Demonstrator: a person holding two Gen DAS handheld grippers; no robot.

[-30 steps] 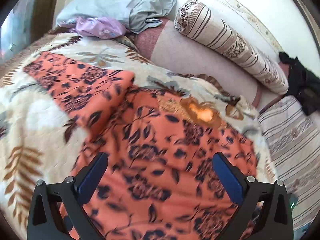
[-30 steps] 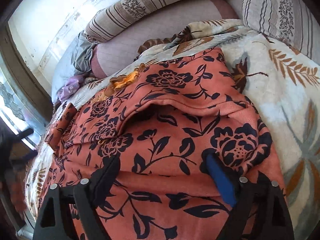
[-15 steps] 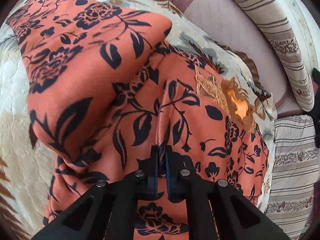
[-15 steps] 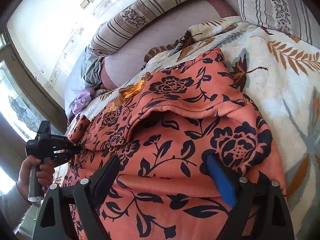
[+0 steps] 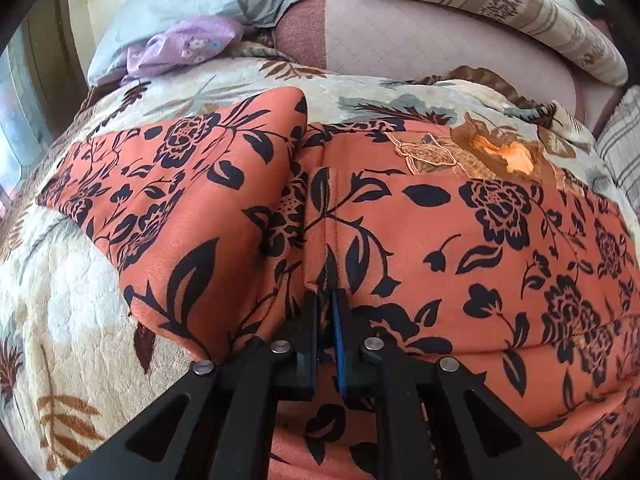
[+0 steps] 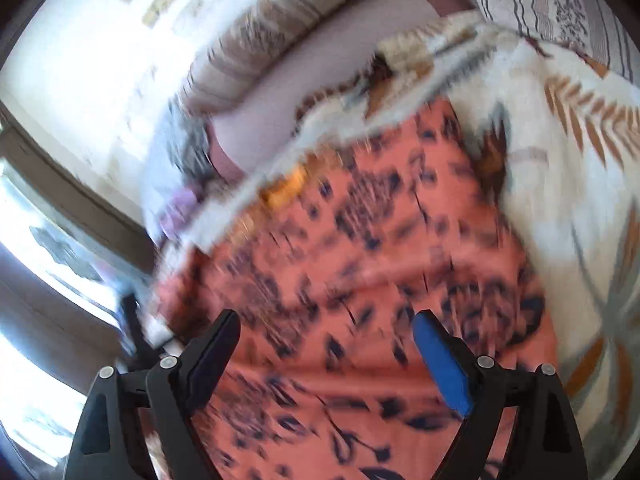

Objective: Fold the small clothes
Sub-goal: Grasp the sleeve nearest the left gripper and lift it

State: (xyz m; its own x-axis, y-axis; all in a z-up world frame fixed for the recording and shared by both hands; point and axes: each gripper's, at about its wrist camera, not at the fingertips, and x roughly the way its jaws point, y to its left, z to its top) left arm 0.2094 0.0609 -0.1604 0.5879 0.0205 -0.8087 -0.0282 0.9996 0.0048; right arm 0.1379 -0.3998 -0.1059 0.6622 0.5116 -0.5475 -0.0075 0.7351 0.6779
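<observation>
An orange garment with a black flower print (image 5: 460, 240) lies spread on a leaf-patterned blanket (image 5: 60, 320). Its sleeve (image 5: 168, 184) stretches to the left, and its embroidered neckline (image 5: 480, 152) faces the far side. My left gripper (image 5: 325, 300) is shut on a pinched ridge of the garment at the seam beside the sleeve. In the blurred right wrist view the same garment (image 6: 360, 260) fills the middle, and my right gripper (image 6: 326, 334) is open and empty just above it.
A striped bolster (image 5: 500, 4) and a pink mattress (image 5: 400, 36) lie beyond the blanket. A grey pillow (image 5: 192, 4) and a lilac cloth (image 5: 184, 44) sit at the far left. A striped cushion (image 6: 560, 8) is at the right; a bright window (image 6: 36, 280) at the left.
My left gripper moved onto the garment and shut on a fold by the sleeve seam, then tilted back level. My right gripper stays open and is now moving fast, blurring its view.
</observation>
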